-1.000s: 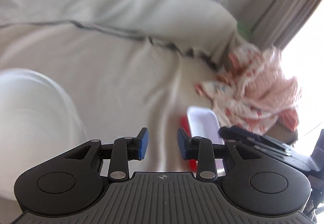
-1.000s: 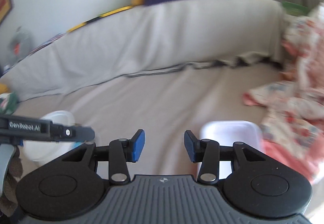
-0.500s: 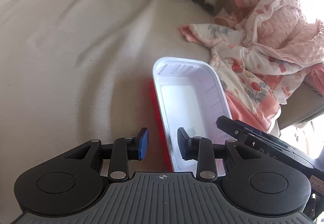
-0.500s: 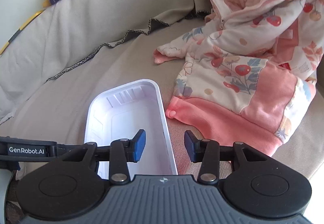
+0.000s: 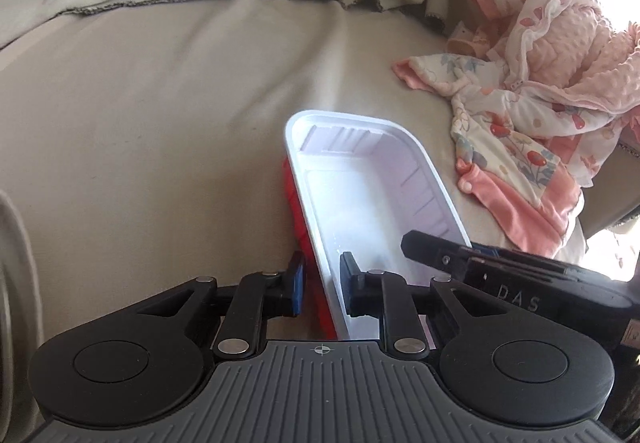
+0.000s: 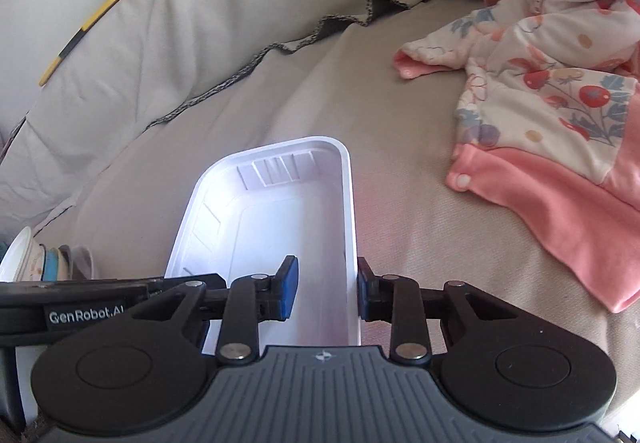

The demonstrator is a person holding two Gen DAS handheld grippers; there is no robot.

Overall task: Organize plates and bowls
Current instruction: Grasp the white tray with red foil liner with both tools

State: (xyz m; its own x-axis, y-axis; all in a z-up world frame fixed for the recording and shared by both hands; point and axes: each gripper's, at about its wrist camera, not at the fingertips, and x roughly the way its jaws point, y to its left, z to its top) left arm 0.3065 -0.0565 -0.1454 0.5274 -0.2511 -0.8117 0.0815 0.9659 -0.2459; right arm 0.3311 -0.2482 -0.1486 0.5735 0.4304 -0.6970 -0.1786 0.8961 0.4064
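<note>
While the white tray (image 5: 360,199) lies low in the middle of both frames on a beige-covered sofa (image 5: 160,103), each tool straddles one of its long rims. The left tool (image 5: 322,283) has just been closing, its jaws narrow across the left rim (red outer wall showing); the right tool (image 6: 325,289) has likewise been closing across the right rim. A pink floral garment (image 6: 560,103) lies at right, stacked bowls (image 6: 36,259) at far left.
</note>
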